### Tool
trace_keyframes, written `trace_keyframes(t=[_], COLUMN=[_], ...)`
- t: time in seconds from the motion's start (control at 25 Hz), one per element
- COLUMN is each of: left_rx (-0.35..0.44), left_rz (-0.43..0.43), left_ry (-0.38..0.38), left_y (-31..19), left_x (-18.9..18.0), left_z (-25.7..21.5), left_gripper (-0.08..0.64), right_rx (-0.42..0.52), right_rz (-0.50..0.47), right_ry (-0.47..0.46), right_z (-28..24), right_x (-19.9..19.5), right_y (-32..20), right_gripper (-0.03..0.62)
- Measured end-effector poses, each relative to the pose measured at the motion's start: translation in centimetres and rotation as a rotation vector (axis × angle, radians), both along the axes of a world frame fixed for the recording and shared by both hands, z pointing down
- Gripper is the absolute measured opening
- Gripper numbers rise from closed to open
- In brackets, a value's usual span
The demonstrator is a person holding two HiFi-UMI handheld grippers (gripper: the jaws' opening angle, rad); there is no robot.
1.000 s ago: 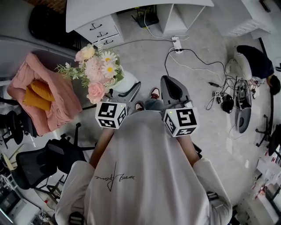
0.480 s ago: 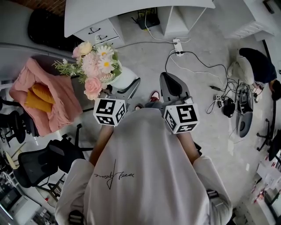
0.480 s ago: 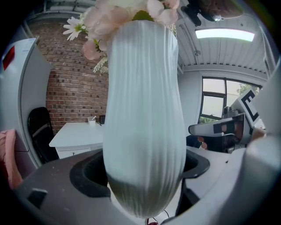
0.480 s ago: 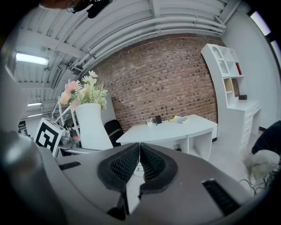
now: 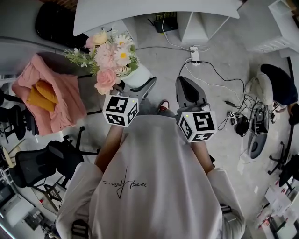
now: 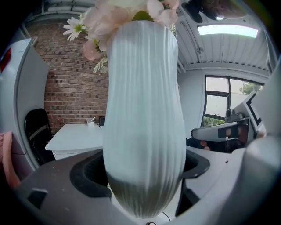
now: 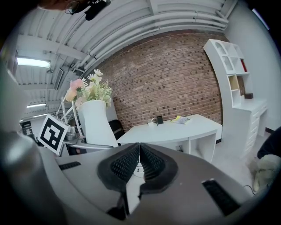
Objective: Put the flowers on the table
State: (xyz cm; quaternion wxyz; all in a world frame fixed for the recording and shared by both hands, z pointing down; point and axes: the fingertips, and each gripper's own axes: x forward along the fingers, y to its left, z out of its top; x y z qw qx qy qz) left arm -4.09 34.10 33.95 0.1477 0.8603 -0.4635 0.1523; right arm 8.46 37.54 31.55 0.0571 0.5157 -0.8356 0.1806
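A bunch of pink, cream and daisy flowers (image 5: 110,58) stands in a ribbed white vase (image 5: 138,74). My left gripper (image 5: 136,90) is shut on the vase body, which fills the left gripper view (image 6: 142,123), with blooms (image 6: 127,15) at the top edge. My right gripper (image 5: 189,95) hangs beside it, shut and empty, its ridged pads (image 7: 127,162) pressed together. In the right gripper view the vase (image 7: 94,123) and flowers (image 7: 88,92) sit at the left. A white curved table (image 5: 154,9) lies ahead, seen also in the right gripper view (image 7: 175,129).
A pink cloth with yellow cushions (image 5: 44,95) lies to the left. Black office chairs (image 5: 39,165) stand at the lower left. Cables and a power strip (image 5: 195,54) cross the floor ahead. A white shelf unit (image 7: 235,83) stands right of the table.
The vase and flowers, with both grippers, have moved forward, closer to the white table. The grip on the vase is unchanged.
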Motion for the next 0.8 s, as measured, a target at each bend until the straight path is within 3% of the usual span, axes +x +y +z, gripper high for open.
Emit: trace_keyframes(t=[0.28, 0.8], left_rx=[-0.024, -0.049], left_rz=[0.028, 0.024], left_ry=[-0.008, -0.002], left_y=[-1.9, -8.5], left_x=[1.3, 0.0], left_z=[0.7, 1.4], left_gripper=[0.469, 0.469], right_rx=[-0.008, -0.003], right_rz=[0.01, -0.016], right_ry=[-0.003, 0.021], right_z=[0.3, -0.2], right_x=[0.8, -1.7], right_y=[-1.8, -8.2], right_gripper=[0.026, 0.026])
